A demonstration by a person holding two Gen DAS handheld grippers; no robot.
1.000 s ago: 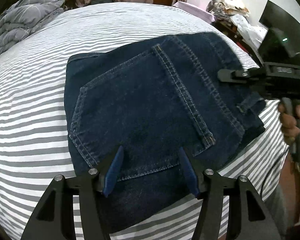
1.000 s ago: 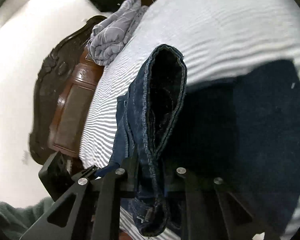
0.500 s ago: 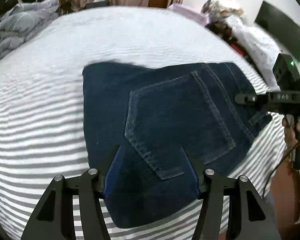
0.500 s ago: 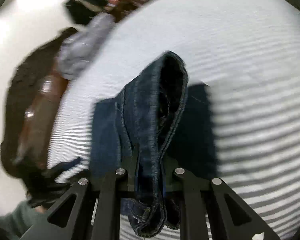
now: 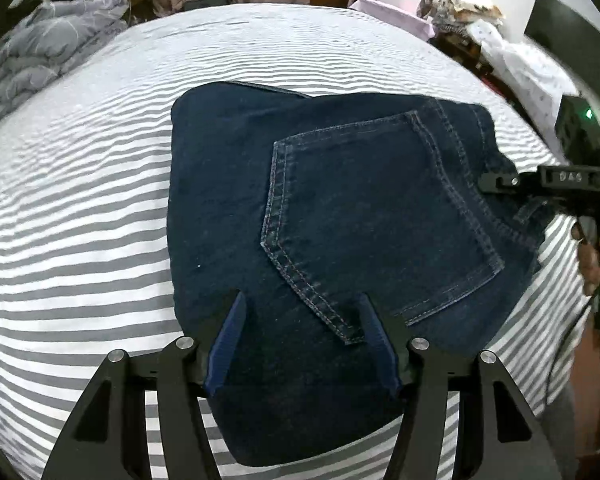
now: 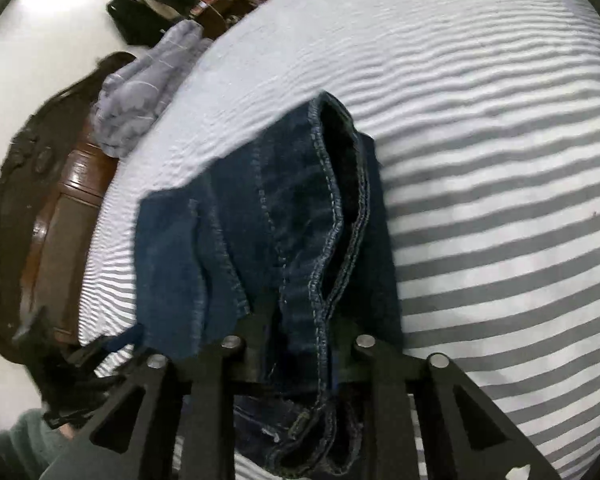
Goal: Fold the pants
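Note:
Dark blue jeans (image 5: 340, 220) lie folded into a compact block on the striped bed, back pocket up. My left gripper (image 5: 302, 312) is open, its blue-padded fingers (image 5: 230, 340) spread just above the near edge of the jeans, holding nothing. My right gripper (image 6: 300, 320) is shut on the waistband end of the jeans (image 6: 300, 220), which bunches between its fingers. In the left wrist view the right gripper (image 5: 500, 180) shows at the jeans' right edge.
The bed has a grey-and-white striped sheet (image 5: 80, 220). A crumpled grey blanket (image 5: 40, 56) lies at the head end by a dark wooden headboard (image 6: 40, 220). Cluttered furniture and a dark screen (image 5: 572, 40) stand past the bed's far right.
The jeans have slid and turned on the sheet, pulled by the right gripper at the waistband. The left gripper has stayed open over the near edge.

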